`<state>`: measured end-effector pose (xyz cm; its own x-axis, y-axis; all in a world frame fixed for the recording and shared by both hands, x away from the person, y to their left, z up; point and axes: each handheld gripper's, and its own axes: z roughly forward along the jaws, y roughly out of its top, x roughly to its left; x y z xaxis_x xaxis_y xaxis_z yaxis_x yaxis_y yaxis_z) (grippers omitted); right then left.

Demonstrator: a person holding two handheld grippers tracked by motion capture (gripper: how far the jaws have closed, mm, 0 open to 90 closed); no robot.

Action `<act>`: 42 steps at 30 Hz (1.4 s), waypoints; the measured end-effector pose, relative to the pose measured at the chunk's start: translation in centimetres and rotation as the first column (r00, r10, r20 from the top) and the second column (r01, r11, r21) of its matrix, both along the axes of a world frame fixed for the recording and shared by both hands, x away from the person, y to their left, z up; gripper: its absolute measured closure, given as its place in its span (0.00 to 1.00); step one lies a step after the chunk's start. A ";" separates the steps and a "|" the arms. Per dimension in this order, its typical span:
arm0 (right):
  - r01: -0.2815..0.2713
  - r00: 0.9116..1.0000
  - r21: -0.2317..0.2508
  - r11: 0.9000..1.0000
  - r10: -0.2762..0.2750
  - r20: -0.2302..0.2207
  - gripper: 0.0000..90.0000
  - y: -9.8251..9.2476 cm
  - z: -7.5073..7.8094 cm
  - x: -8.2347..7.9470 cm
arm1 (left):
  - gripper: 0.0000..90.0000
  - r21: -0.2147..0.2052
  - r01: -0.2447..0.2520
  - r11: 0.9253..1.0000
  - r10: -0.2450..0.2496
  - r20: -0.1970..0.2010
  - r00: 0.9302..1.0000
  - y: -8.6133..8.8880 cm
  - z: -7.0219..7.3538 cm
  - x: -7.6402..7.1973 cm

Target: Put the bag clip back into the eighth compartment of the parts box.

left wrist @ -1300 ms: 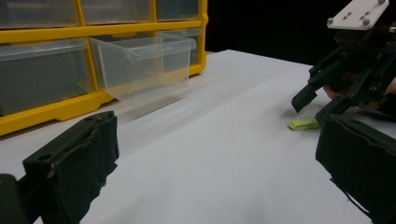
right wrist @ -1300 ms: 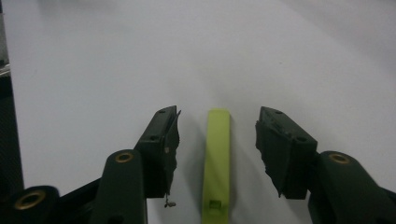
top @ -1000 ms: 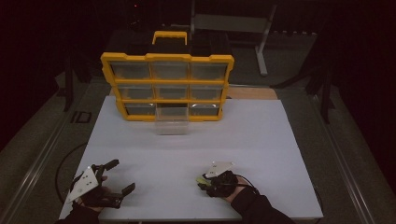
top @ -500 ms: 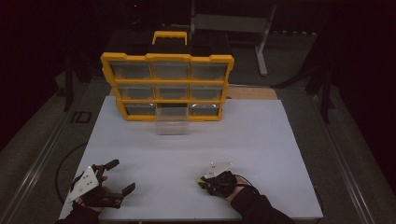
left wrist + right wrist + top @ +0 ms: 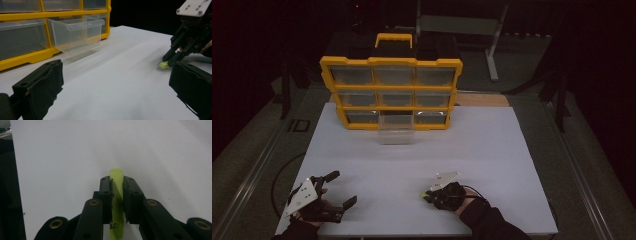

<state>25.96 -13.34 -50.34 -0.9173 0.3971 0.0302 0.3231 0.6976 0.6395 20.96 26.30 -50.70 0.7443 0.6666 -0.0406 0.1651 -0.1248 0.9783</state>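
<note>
A small yellow-green flat piece (image 5: 116, 176) lies on the white table (image 5: 492, 150). My right gripper (image 5: 117, 186) has just been closing and is now shut on it, with both pads pressing its sides. From above, the right gripper (image 5: 428, 195) sits near the front edge with the piece (image 5: 426, 194) at its tip. In the left gripper view the piece (image 5: 163, 65) pokes out under the right gripper (image 5: 172, 58). My left gripper (image 5: 343, 188) rests at the front left, open wide with nothing between its pads (image 5: 42, 85).
A yellow drawer organizer (image 5: 392, 92) stands upright at the back of the table. One clear drawer (image 5: 396, 131) in its bottom row is pulled out toward me and also appears as the clear drawer (image 5: 75, 32) in the left gripper view. White tabletop lies between grippers and organizer.
The right gripper's jaws have narrowed onto the yellow-green piece. Both hands stay where they were.
</note>
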 end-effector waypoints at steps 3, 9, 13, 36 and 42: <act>0.006 1.000 0.008 1.000 -0.006 0.002 0.88 -0.3 0.4 0.2 | 0.00 -0.004 -0.004 1.000 0.004 0.000 1.000 0.1 0.0 0.0; 0.002 1.000 0.018 1.000 -0.002 0.011 0.88 -1.0 1.5 0.4 | 0.00 -0.003 0.000 1.000 0.000 0.000 1.000 0.0 0.0 0.0; 0.004 1.000 0.024 1.000 -0.005 0.026 0.88 -1.3 2.3 0.6 | 0.00 -0.004 -0.002 1.000 0.002 -0.002 1.000 0.0 0.0 0.0; -0.044 0.997 0.041 0.998 0.041 0.064 0.88 -1.9 7.0 1.8 | 0.00 -0.003 -0.001 1.000 0.001 -0.003 1.000 0.0 0.0 0.0; -0.046 0.996 0.046 0.998 0.042 0.076 0.88 -2.0 8.1 2.3 | 0.00 -0.002 0.000 1.000 0.000 -0.002 1.000 0.0 0.0 0.0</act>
<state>28.28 -15.35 -42.29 -0.9343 0.3559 -0.0213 0.2425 0.6781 0.6938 20.99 26.28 -50.72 0.7439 0.6669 -0.0437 0.1673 -0.1224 0.9783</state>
